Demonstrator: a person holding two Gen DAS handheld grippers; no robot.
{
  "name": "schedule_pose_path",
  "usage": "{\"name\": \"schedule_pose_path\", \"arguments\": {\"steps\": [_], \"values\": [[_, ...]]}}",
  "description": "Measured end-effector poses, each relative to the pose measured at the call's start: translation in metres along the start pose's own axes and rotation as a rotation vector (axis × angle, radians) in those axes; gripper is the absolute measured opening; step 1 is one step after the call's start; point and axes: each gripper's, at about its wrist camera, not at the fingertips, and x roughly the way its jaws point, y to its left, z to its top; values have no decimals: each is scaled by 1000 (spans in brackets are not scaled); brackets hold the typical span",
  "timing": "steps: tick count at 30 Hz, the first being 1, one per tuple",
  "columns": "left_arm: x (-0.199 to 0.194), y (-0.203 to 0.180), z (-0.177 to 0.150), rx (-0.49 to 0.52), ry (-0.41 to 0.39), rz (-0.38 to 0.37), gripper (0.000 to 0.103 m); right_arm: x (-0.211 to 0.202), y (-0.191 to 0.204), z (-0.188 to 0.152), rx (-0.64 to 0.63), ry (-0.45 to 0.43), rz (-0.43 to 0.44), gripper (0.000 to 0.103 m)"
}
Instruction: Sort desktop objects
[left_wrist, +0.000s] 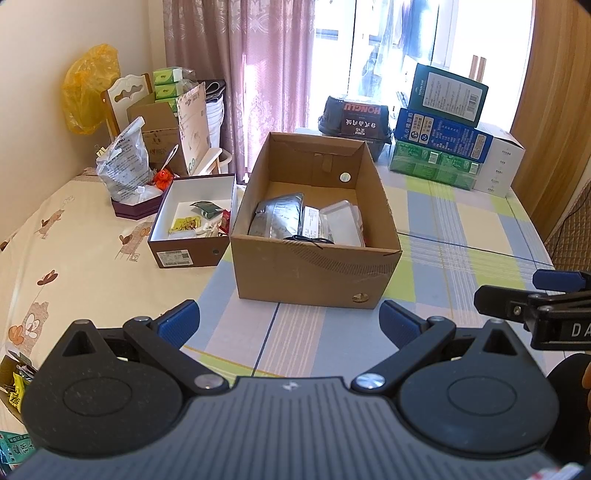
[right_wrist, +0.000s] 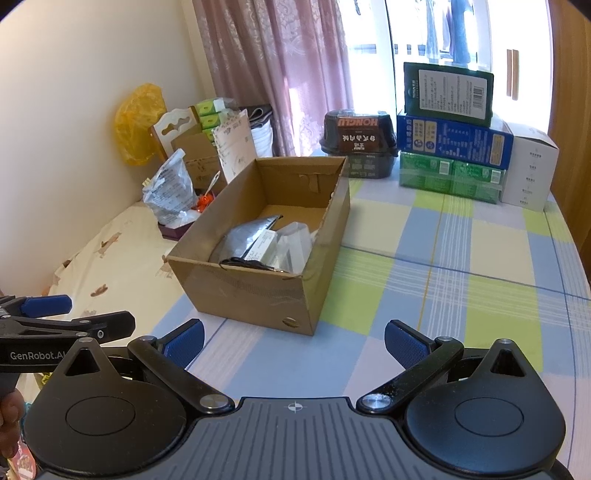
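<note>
Straight ahead of both grippers, an open cardboard box (left_wrist: 314, 236) sits on a table covered by a checked cloth (left_wrist: 461, 236) of blue, green and white squares. Inside the box lie a silver foil pouch (left_wrist: 275, 218), a white labelled packet (left_wrist: 310, 221) and a clear plastic case (left_wrist: 341, 223), with a thin black cable (left_wrist: 310, 240) draped across their near edge.

Just left of this box, touching or nearly touching it, stands a smaller box (left_wrist: 192, 225) with a white interior, holding a few small sachets, 1 yellow and 1 dark green. Behind that, near the wall, a low purple box (left_wrist: 135, 208) holds a crinkled clear bag (left_wrist: 123, 162) and something orange (left_wrist: 162, 177).

At the far edge of the table, by the window, a black tub (left_wrist: 354, 123) stands next to a stack of boxes (left_wrist: 439, 125): green at the bottom, blue above it, dark green on top, with a white carton to their right. A pink curtain (left_wrist: 240, 74) hangs behind.

The left gripper (left_wrist: 290, 326) hovers low over the cloth, its blue-padded jaws spread wide with nothing between them. The right gripper (right_wrist: 293, 345) does the same just beside it, jaws wide apart and empty. Neither touches the cardboard box.
</note>
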Motion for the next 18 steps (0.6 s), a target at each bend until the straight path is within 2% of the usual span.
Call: {"name": "schedule_pose_path", "arguments": {"steps": [15, 18], "values": [[9, -2, -3, -3, 20, -10, 102, 6, -4, -3, 7, 8, -4, 101], [8, -2, -3, -5, 0, -26, 102, 7, -4, -4, 7, 11, -6, 101]]}}
